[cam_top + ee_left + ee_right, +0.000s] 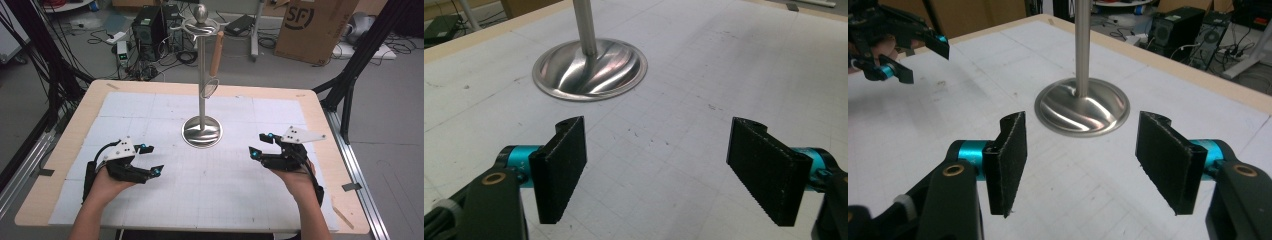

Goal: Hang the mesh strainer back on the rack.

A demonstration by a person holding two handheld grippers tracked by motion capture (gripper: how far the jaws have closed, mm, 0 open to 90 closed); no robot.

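Stand [201, 131]: upright on the table's white mat [150, 115], centre, 12 o'clock from both grippers; a wooden-handled utensil [215, 54] hangs on it.
Left gripper [150, 159]: 8 o'clock of the base, jaws wide, empty.
Right gripper [260, 145]: 4 o'clock, jaws apart, empty.

The left claw [656, 167] gapes empty above the grid mat [684, 100], near the stand's steel base [590, 70].

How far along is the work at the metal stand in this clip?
Looks done: a wooden-handled utensil already hangs from the metal stand. In hand: nothing; the left hand-held gripper and right hand-held gripper are both open and hold nothing, on either side of the stand's base. Left: nothing obvious; no other utensil lies on the white mat.
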